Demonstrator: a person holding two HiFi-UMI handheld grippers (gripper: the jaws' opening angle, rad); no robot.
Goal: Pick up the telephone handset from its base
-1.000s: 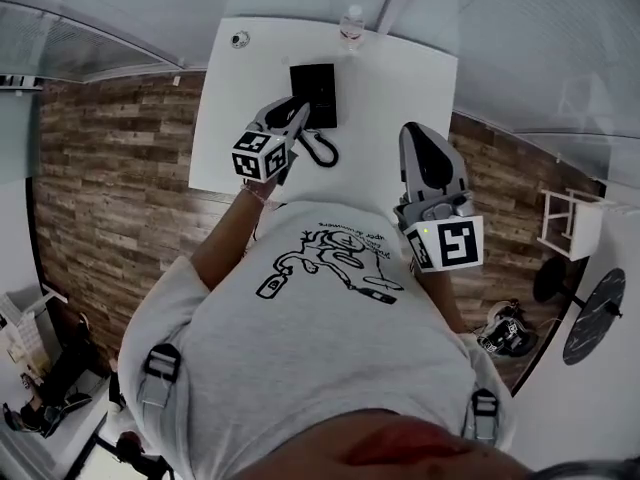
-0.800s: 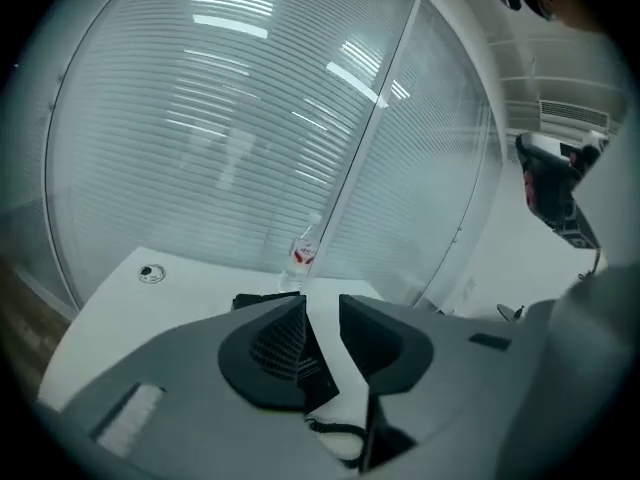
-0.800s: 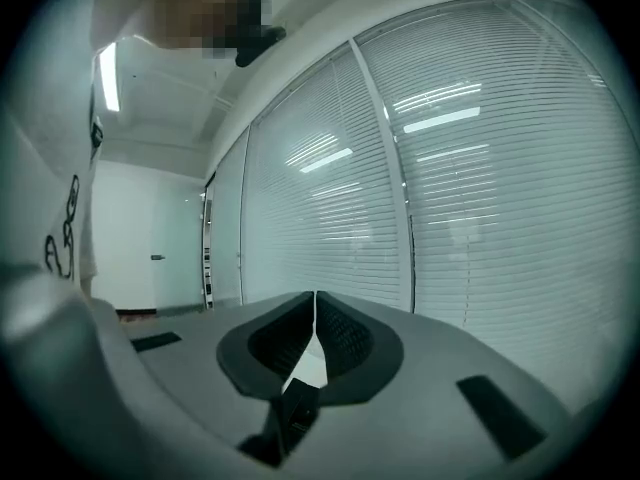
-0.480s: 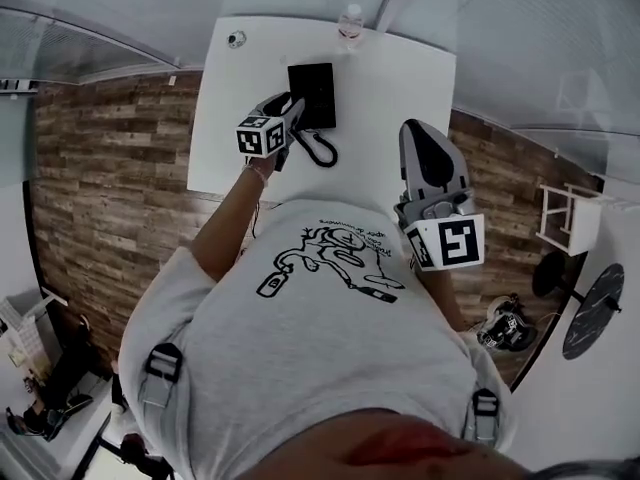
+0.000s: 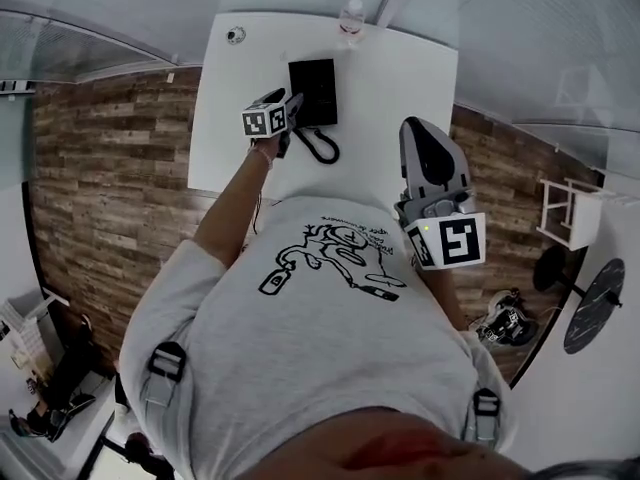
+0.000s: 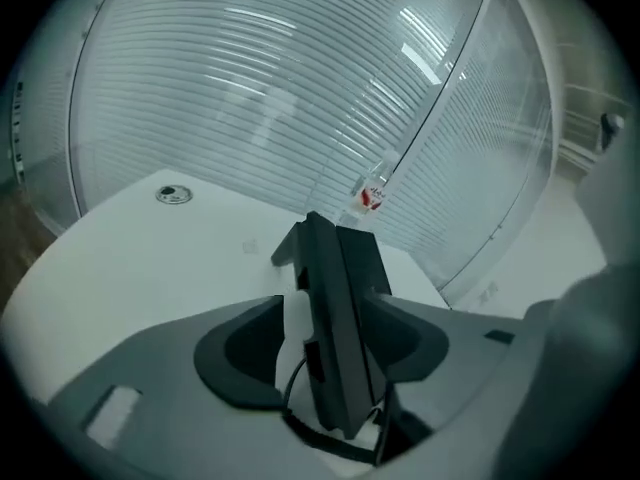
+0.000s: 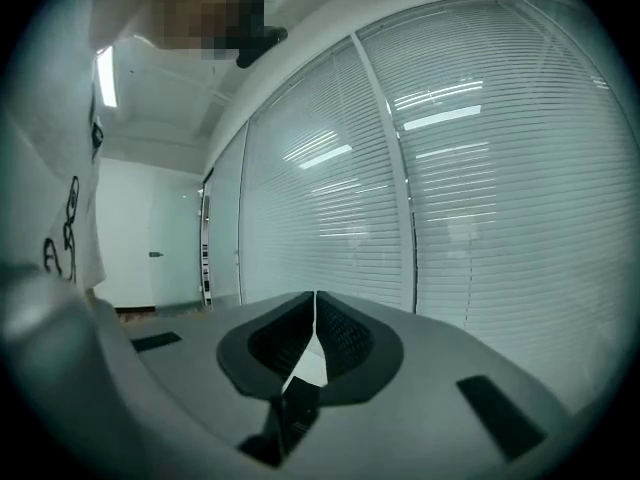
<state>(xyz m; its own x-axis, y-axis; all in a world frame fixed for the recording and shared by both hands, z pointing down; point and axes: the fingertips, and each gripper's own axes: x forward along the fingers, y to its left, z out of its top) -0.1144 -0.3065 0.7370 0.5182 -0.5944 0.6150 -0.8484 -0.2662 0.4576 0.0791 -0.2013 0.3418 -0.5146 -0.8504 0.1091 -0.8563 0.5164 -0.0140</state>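
Note:
A black telephone (image 5: 313, 93) lies on the white table (image 5: 400, 88), its coiled cord (image 5: 320, 146) trailing toward me. My left gripper (image 5: 291, 106) is down at the phone's left side. In the left gripper view the black handset (image 6: 335, 268) runs between its jaws, which are opening. White table shows between the left pad (image 6: 262, 343) and the handset, while the right pad (image 6: 395, 333) sits close against it. My right gripper (image 5: 425, 148) hangs off the table's near right corner, held level, its jaws shut on nothing (image 7: 314, 303).
A clear water bottle (image 5: 351, 23) stands at the table's far edge, also visible in the left gripper view (image 6: 372, 190). A small round object (image 5: 236, 36) sits at the far left corner. Glass walls with blinds (image 6: 300, 88) rise behind the table. The floor is wood plank.
My left gripper has sunk and moved away from me, from above the cord to the phone's left side. The right gripper has kept still.

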